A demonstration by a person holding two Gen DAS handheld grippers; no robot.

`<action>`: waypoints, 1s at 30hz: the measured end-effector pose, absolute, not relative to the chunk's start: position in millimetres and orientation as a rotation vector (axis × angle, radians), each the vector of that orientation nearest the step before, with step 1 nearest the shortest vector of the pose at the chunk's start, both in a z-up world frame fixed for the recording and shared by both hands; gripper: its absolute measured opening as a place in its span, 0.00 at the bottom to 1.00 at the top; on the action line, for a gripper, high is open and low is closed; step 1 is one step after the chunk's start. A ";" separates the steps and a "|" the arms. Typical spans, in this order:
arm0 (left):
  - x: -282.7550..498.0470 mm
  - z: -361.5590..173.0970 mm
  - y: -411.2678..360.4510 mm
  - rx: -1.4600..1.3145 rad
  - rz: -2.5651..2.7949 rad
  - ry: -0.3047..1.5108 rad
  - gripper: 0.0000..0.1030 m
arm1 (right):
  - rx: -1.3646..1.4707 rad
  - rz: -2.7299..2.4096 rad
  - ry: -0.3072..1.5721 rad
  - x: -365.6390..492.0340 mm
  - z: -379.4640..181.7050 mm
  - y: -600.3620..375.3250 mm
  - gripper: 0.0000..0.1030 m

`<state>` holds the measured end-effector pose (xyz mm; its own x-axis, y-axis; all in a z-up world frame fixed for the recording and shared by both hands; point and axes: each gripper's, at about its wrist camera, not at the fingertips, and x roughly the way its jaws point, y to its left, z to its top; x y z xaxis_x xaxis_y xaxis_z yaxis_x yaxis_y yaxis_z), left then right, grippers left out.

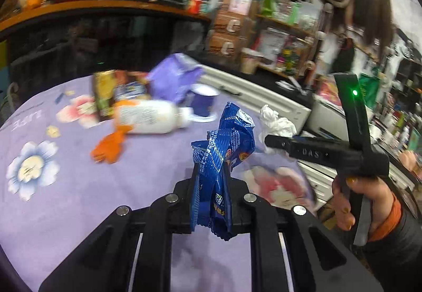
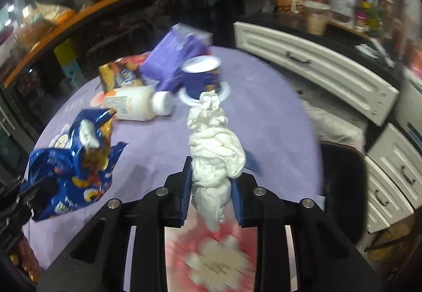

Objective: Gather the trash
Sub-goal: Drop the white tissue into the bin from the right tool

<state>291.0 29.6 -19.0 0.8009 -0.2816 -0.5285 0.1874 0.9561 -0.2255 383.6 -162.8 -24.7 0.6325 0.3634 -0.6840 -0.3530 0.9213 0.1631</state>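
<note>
My left gripper (image 1: 211,175) is shut on a crumpled blue snack wrapper (image 1: 226,144), held up above the purple flowered tablecloth (image 1: 79,199). The same wrapper (image 2: 71,165) shows at the left of the right wrist view. My right gripper (image 2: 213,173) is shut on a crumpled white tissue (image 2: 213,149), which sticks up between its blue pads, lifted off the cloth. In the left wrist view the right gripper (image 1: 271,141) reaches in from the right, held by a hand (image 1: 350,202), with the tissue (image 1: 277,123) at its tip.
On the far part of the table lie a white bottle (image 2: 134,104) on its side, a purple cup (image 2: 203,78), a purple carton (image 2: 174,54), snack packets (image 1: 105,96) and an orange scrap (image 1: 109,149). White drawers (image 2: 316,73) stand beyond the table's right edge.
</note>
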 end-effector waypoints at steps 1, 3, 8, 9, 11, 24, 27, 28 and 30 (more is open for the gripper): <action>293.6 -16.5 19.8 -0.162 -0.275 0.592 0.15 | 0.021 0.394 0.774 378.7 -23.2 -175.6 0.26; 296.3 -12.3 -2.0 -0.149 -0.322 0.589 0.15 | 0.037 0.348 0.755 367.7 -20.9 -206.1 0.26; 304.0 -4.4 -68.3 -0.111 -0.461 0.592 0.15 | 0.071 0.234 0.758 355.4 -29.7 -274.2 0.26; 307.1 -5.0 -79.2 -0.110 -0.483 0.603 0.15 | 0.078 0.199 0.768 356.0 -36.4 -289.4 0.26; 313.5 -6.5 -102.0 -0.102 -0.519 0.617 0.15 | 0.113 0.155 0.792 359.8 -51.9 -314.4 0.26; 350.6 -33.9 -184.7 -0.015 -0.570 0.686 0.15 | 0.211 0.034 0.935 406.0 -171.8 -368.5 0.31; 360.7 -43.3 -196.7 -0.006 -0.569 0.711 0.15 | 0.209 -0.009 0.945 414.2 -193.4 -370.6 0.41; 362.5 -44.7 -199.4 0.002 -0.567 0.713 0.15 | 0.221 -0.016 0.943 414.6 -197.9 -372.4 0.44; 367.1 -49.7 -206.4 0.017 -0.571 0.721 0.15 | 0.263 -0.018 0.941 412.7 -204.3 -379.1 0.53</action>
<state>367.1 -206.4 -49.7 0.6063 -0.4880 -0.6279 0.4996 0.8480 -0.1766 412.7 -379.1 -204.3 0.5916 0.0990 -0.8001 0.1292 0.9680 0.2153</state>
